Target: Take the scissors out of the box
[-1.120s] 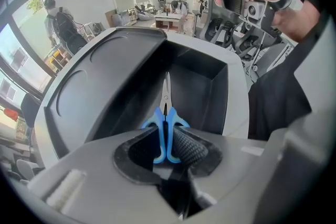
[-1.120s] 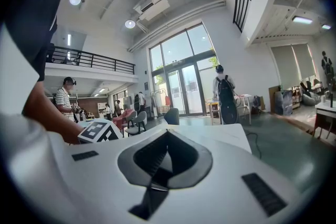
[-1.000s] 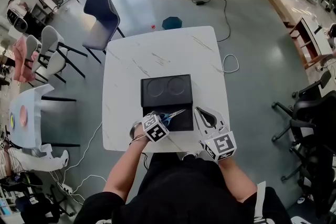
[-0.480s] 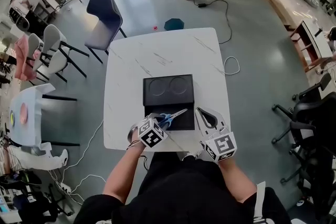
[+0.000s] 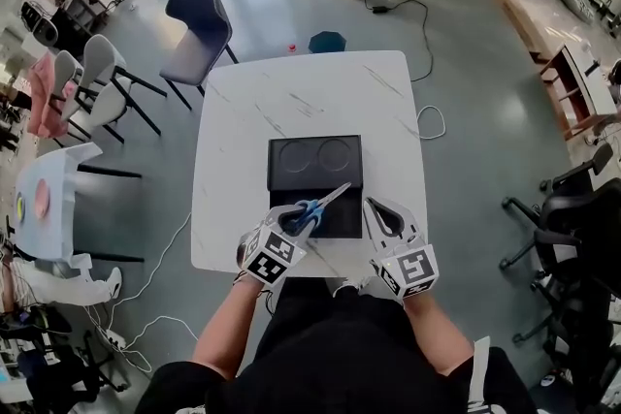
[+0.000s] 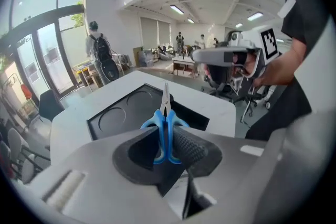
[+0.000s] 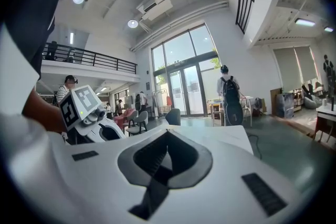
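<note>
Scissors (image 5: 312, 211) now raised clear above the near part of the black box (image 5: 301, 160), a second ago lower and close to its surface; so judged as nearly taken out, with only carrying aside to the white counter (image 5: 291, 92) and setting down left to do. Blue handle loops pinched between the jaws of the left gripper (image 5: 294, 223), short steel blades closed together and pointing away over the box. Just beside the box, right gripper (image 5: 385, 216) at rest, jaws together on nothing.
</note>
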The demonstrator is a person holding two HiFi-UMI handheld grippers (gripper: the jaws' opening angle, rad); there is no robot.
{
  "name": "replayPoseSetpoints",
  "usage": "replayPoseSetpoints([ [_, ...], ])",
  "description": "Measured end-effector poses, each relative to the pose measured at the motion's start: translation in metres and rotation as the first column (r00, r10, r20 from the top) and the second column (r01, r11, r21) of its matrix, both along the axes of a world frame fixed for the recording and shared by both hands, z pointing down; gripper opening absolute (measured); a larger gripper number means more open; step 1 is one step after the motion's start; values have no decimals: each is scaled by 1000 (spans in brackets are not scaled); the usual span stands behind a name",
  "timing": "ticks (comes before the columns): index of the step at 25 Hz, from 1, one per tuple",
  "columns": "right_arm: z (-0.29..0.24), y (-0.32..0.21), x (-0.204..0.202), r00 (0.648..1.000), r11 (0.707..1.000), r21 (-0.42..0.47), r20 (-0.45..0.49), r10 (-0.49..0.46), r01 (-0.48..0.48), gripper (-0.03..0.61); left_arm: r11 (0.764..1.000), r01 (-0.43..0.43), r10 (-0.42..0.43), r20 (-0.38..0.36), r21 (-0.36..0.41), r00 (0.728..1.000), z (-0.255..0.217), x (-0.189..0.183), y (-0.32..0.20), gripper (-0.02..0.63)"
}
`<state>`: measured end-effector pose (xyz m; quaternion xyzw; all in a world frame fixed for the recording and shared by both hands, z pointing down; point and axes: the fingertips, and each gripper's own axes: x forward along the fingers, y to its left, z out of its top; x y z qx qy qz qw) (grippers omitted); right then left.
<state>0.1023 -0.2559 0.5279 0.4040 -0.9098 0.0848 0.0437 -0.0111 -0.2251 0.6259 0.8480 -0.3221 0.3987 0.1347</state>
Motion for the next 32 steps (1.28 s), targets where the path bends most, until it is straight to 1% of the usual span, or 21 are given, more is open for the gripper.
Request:
replayPoseSetpoints([
  [1, -1, 0, -1, 1000, 1000, 2, 1, 0, 0, 8, 999, 27, -26, -37, 19, 999, -6, -1, -3, 94],
  [3, -1, 0, -2, 1000, 1000, 2, 1, -2, 2, 7, 994, 78, -71, -90, 73, 993, -19, -3, -11, 94],
  [5, -1, 1, -3, 1000, 1000, 1, 0, -4, 4, 8, 984, 123, -106, -129, 132, 986, -32, -5, -17, 94],
  [7, 0, 1, -3, 1000, 1000, 0, -1, -6, 6, 7, 969, 176, -144, -180, 175, 973, -44, -7, -23, 94],
  [10, -1, 1, -2, 1000, 1000, 6, 1, -7, 7, 8, 936, 265, -204, -257, 232, 945, -61, -12, -30, 94],
  [14, -7, -2, -1, 1000, 1000, 22, 5, -3, 3, 7, 879, 374, -267, -345, 296, 900, -89, -14, -36, 94],
  [19, -14, -4, 4, 1000, 999, 50, 11, 18, -18, 8, 834, 439, -283, -423, 334, 861, -98, -14, -32, 94],
  [22, -19, -7, 8, 999, 997, 72, 13, 40, -41, 7, 812, 474, -292, -464, 342, 836, -105, -15, -32, 94],
  [24, -23, -9, 10, 998, 995, 89, 13, 53, -54, 7, 807, 488, -299, -483, 333, 823, -107, -16, -32, 94],
  [26, -27, -9, 11, 999, 993, 102, -1, 53, -53, 7, 808, 494, -301, -495, 322, 815, -108, -16, -32, 95],
  [29, -31, -9, 8, 999, 992, 119, -27, 36, -33, 6, 807, 496, -296, -507, 320, 809, -111, -16, -32, 95],
  [32, -35, -9, 4, 999, 991, 130, -24, 25, -22, 6, 804, 498, -291, -515, 324, 806, -114, -17, -31, 95],
])
